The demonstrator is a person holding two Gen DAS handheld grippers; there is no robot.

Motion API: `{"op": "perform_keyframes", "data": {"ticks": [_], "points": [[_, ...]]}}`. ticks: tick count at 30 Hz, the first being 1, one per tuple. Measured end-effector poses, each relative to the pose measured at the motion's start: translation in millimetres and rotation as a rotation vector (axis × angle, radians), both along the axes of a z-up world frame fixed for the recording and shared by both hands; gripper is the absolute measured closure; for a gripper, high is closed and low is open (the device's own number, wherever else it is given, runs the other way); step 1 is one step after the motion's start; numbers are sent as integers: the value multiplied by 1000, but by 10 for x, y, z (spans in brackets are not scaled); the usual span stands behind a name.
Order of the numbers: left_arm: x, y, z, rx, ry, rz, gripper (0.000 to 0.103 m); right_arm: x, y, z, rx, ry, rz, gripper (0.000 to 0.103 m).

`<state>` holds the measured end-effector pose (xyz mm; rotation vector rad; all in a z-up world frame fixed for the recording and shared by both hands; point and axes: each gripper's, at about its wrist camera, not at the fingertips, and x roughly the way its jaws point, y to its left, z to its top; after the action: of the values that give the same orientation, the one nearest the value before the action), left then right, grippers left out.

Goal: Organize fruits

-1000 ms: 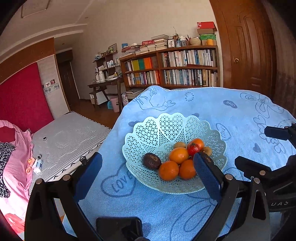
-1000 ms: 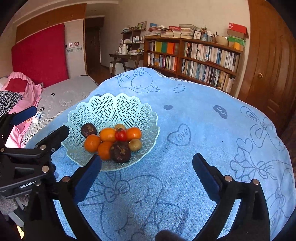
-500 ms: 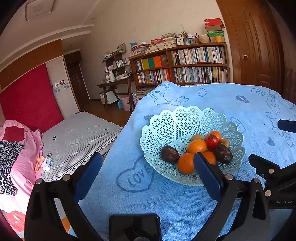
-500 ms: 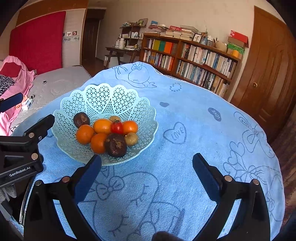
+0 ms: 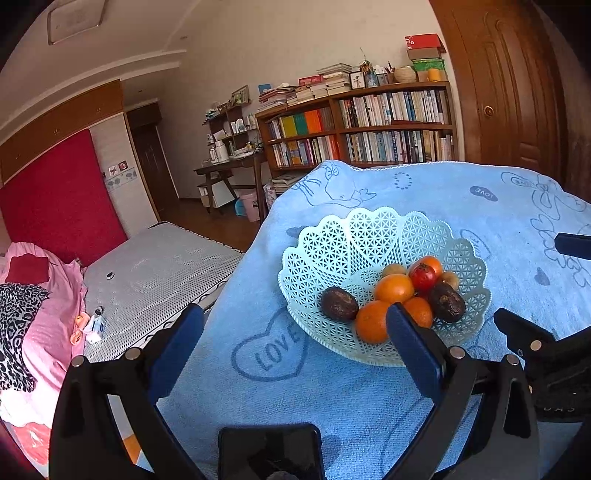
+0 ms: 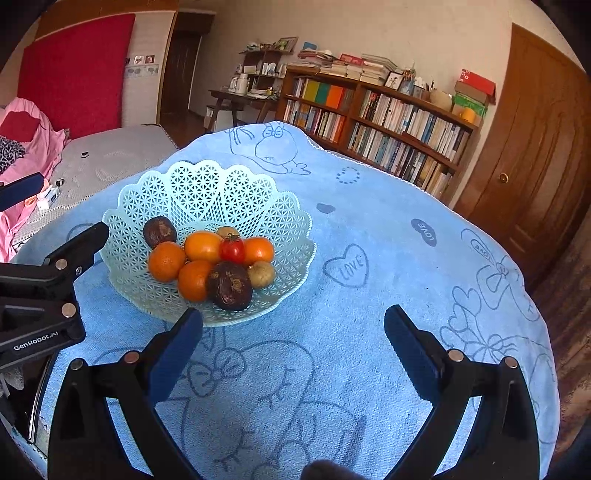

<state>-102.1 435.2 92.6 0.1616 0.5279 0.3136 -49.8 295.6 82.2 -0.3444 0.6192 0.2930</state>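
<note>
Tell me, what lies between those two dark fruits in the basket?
Oranges: in the right wrist view, one sits between the two dark fruits.

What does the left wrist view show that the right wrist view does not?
Only the left wrist view shows the ceiling panel and a dark phone-like slab at its bottom edge. Only the right wrist view shows the "GenRobot.AI" lettering on the left gripper's body and the cloth's right-hand bow drawing. Both show the basket of fruit, the tomato, the blue cloth, the bookshelf, and both grippers, left and right, open and empty.
</note>
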Motion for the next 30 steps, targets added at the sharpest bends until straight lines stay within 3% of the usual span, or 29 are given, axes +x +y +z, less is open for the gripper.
{"op": "perform_keyframes", "data": {"ticks": [30], "points": [[3, -11, -75, 10, 17, -8, 3, -35, 100, -73, -18, 2, 26, 5]]}}
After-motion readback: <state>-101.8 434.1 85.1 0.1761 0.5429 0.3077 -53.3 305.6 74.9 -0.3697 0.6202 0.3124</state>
